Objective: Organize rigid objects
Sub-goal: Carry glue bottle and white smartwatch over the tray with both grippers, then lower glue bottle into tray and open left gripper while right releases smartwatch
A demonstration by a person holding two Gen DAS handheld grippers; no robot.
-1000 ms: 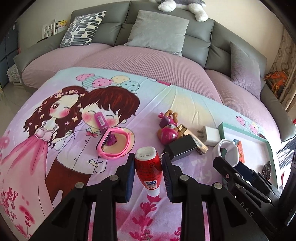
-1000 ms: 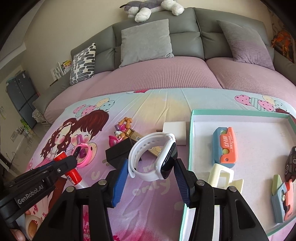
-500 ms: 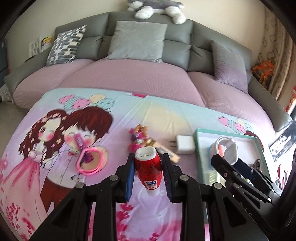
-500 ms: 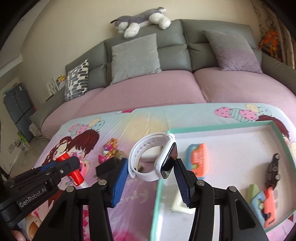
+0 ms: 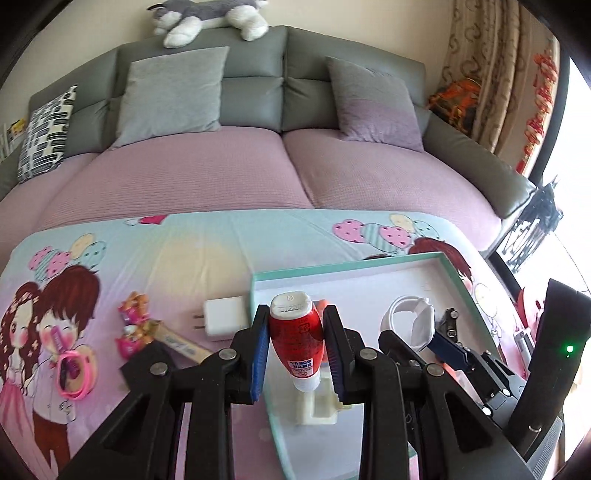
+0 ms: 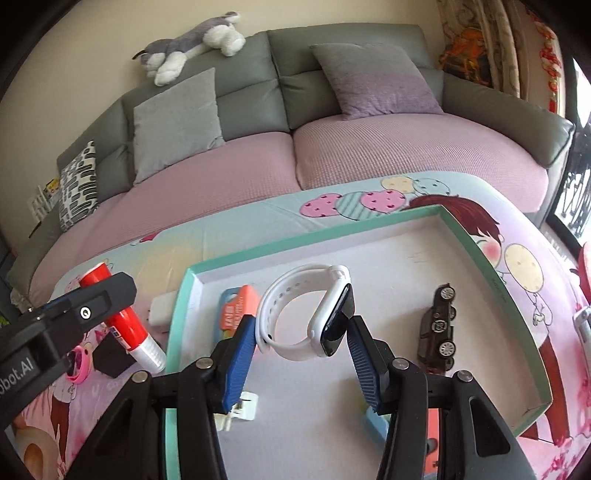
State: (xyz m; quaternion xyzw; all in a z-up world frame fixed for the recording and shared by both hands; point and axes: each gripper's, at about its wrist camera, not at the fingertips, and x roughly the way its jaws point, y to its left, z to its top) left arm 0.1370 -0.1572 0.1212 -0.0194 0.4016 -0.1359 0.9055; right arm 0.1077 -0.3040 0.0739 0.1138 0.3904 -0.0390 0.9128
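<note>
A grey sofa (image 5: 258, 92) with pink-mauve seat covers fills the back of both views, a plush husky (image 5: 207, 16) lying along its top. In front of it stands the desk (image 5: 207, 254), spread with a cartoon-print cloth. On the cloth's right part lies a shallow teal-rimmed tray (image 6: 369, 225) with a white floor.

The left tongs (image 5: 295, 350) are clamped on a red glue stick (image 5: 295, 339) with a white cap, its capped end pointing away from the camera; it hangs in the air over the tray's near left edge. The right tongs (image 6: 301, 343) grip a white smartwatch (image 6: 306, 314) by strap and dark face, held above the tray's floor, toward its left half.

In the tray lie a black toy car (image 6: 437, 326) to the right, an orange-and-blue utility knife (image 6: 236, 308) at the left wall, a cream plastic piece (image 5: 317, 406) and a light blue item (image 6: 375, 421) half hidden by the tongs.

Outside the tray on the cloth sit a white charger plug (image 5: 221, 315) just beside its left wall, a black block (image 6: 110, 356), a small pink figurine (image 5: 131, 328) and a pink ring (image 5: 75, 373) well to the left.
</note>
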